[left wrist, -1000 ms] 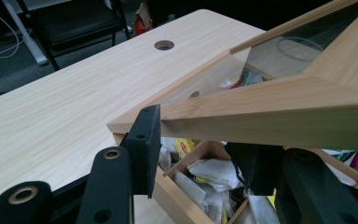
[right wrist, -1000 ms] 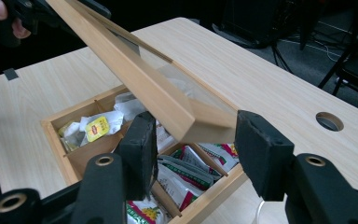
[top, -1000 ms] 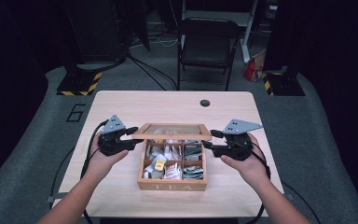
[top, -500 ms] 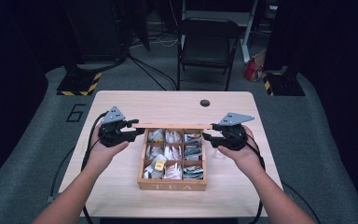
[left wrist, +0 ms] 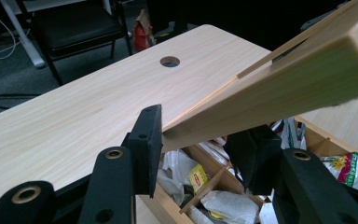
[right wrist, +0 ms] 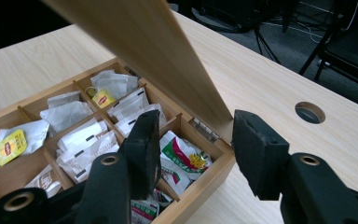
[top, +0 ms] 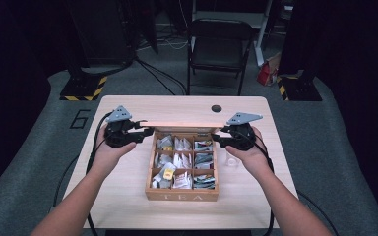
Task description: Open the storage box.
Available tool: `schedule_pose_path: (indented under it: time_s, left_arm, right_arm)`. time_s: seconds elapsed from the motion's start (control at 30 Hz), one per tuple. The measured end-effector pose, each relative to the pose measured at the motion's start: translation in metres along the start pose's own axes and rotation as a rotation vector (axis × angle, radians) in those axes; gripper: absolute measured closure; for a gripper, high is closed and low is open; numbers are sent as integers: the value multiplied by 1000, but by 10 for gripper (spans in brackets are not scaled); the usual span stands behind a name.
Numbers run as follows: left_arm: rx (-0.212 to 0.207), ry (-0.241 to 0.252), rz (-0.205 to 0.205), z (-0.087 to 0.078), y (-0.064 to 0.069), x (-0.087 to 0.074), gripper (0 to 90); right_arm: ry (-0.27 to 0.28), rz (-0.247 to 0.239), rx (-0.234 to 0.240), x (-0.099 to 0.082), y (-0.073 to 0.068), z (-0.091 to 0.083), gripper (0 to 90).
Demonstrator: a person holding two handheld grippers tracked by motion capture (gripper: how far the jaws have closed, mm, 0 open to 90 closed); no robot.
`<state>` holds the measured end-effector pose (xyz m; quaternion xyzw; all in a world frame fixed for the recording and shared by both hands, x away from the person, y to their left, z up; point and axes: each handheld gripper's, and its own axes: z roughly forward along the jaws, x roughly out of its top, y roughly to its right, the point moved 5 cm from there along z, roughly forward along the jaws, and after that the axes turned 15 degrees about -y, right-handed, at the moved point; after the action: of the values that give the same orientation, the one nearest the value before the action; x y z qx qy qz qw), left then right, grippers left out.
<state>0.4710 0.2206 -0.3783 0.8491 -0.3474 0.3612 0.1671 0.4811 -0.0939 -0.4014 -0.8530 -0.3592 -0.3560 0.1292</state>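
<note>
A wooden tea box [top: 182, 194] stands mid-table, and its compartments hold several tea bags [top: 177, 160]. Its hinged lid [top: 182, 125] stands raised at the far side. My left gripper [top: 145, 132] straddles the lid's left end. In the left gripper view the lid [left wrist: 284, 88] runs between the jaws of that gripper [left wrist: 200, 135], its corner against one pad. My right gripper [top: 216, 137] straddles the right end. In the right gripper view the lid [right wrist: 144, 42] stands between the pads of that gripper [right wrist: 198, 126] with gaps on both sides, above a metal hinge [right wrist: 203, 128].
The light wooden table [top: 128, 196] has a round cable hole [top: 216, 108] behind the box. A black folding chair [top: 216, 49] stands beyond the far edge. Cables trail from both grippers over the table's sides. Bare tabletop lies left and right of the box.
The lid has swung from a low tilt up to standing near the box's back. Both grippers moved away from me along with it.
</note>
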Motion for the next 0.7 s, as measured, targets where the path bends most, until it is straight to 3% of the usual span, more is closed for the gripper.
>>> schedule_pose_path:
  time_s: [0.07, 0.4, 0.6, 0.7]
  left_arm:
    - [-1, -3, 1, 0, -1, 2, 558]
    - [1, 11, -14, 2, -7, 9, 561]
    - [-3, 10, -19, 2, -9, 13, 565]
    - [1, 7, -18, 2, -11, 15, 566]
  right_arm:
    - [14, 22, -1, 2, 2, 2, 528]
    - [17, 36, -15, 8, 8, 11, 541]
    - [26, 97, 28, 12, 17, 16, 572]
    - [19, 92, 22, 13, 19, 17, 579]
